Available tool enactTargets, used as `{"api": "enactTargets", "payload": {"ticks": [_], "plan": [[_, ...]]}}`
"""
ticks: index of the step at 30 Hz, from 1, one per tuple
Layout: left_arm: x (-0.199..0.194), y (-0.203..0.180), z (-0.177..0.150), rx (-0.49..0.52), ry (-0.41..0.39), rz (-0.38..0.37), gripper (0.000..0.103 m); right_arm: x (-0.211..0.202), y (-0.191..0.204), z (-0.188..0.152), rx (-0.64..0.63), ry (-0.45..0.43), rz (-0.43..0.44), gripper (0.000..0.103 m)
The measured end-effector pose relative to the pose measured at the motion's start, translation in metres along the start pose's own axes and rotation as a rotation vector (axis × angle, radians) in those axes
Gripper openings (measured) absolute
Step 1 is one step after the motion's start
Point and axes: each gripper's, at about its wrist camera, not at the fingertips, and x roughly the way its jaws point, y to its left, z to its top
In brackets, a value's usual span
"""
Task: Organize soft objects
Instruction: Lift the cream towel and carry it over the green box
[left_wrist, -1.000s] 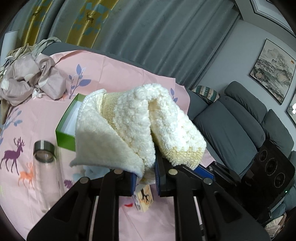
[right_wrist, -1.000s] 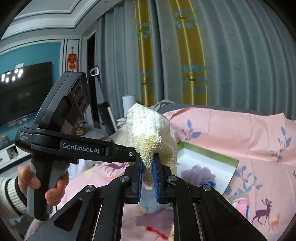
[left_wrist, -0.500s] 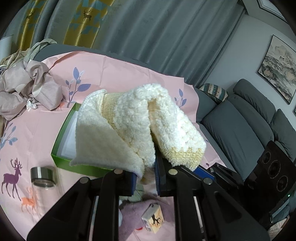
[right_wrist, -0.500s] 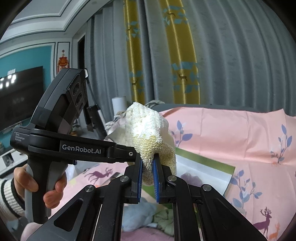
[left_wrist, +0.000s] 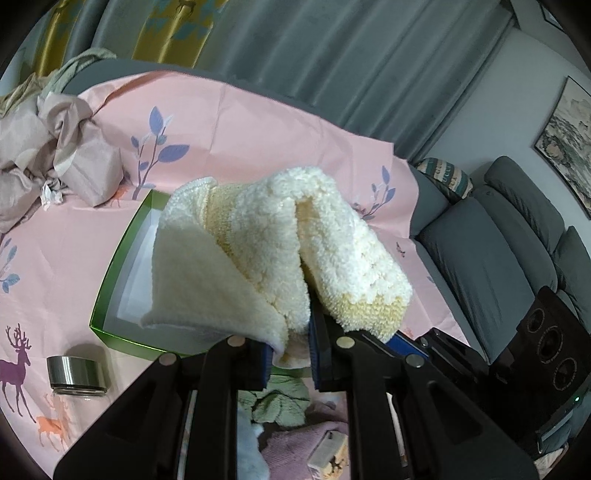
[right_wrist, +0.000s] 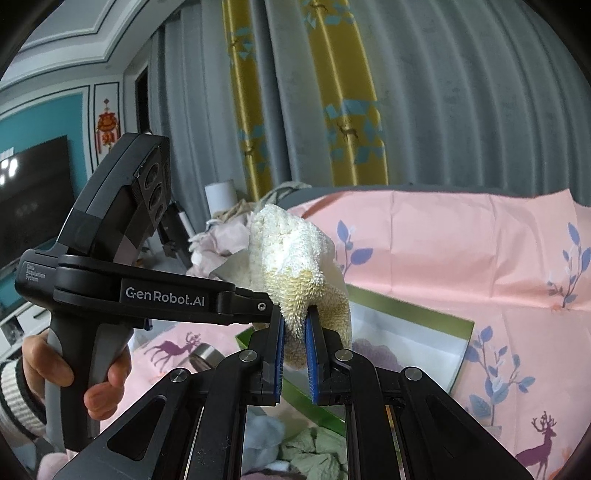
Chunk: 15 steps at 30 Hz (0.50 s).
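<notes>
A fluffy cream towel (left_wrist: 273, 251) hangs folded in the air, pinched from both ends. My left gripper (left_wrist: 290, 350) is shut on its lower edge. My right gripper (right_wrist: 294, 332) is shut on the towel (right_wrist: 291, 258) from the other side, and its tip shows in the left wrist view as a blue pad beneath the cloth. The towel hovers over the near edge of a green box (left_wrist: 122, 258) with a white inside (right_wrist: 406, 332). A purple fluffy item (right_wrist: 373, 352) lies in that box.
A pink deer-print sheet (left_wrist: 258, 122) covers the surface. A glass jar with a metal lid (left_wrist: 75, 371) stands left of the box. Crumpled beige cloth (left_wrist: 40, 147) lies far left. Green, blue and pink soft items (left_wrist: 280, 402) sit below the grippers. A grey sofa (left_wrist: 491, 266) is at right.
Both grippers have carried the towel forward and a little down toward the green box, which now sits lower and larger in view. The jar has slid toward the bottom left of the left wrist view.
</notes>
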Motion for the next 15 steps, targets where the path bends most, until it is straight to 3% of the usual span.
{"api": "enactTargets", "payload": {"ticks": [15], "plan": [[0.039, 0.034, 0.004, -0.049, 0.077, 0.04, 0.012, 0.045, -0.014, -0.016, 0.036, 0.089, -0.024, 0.012]]}}
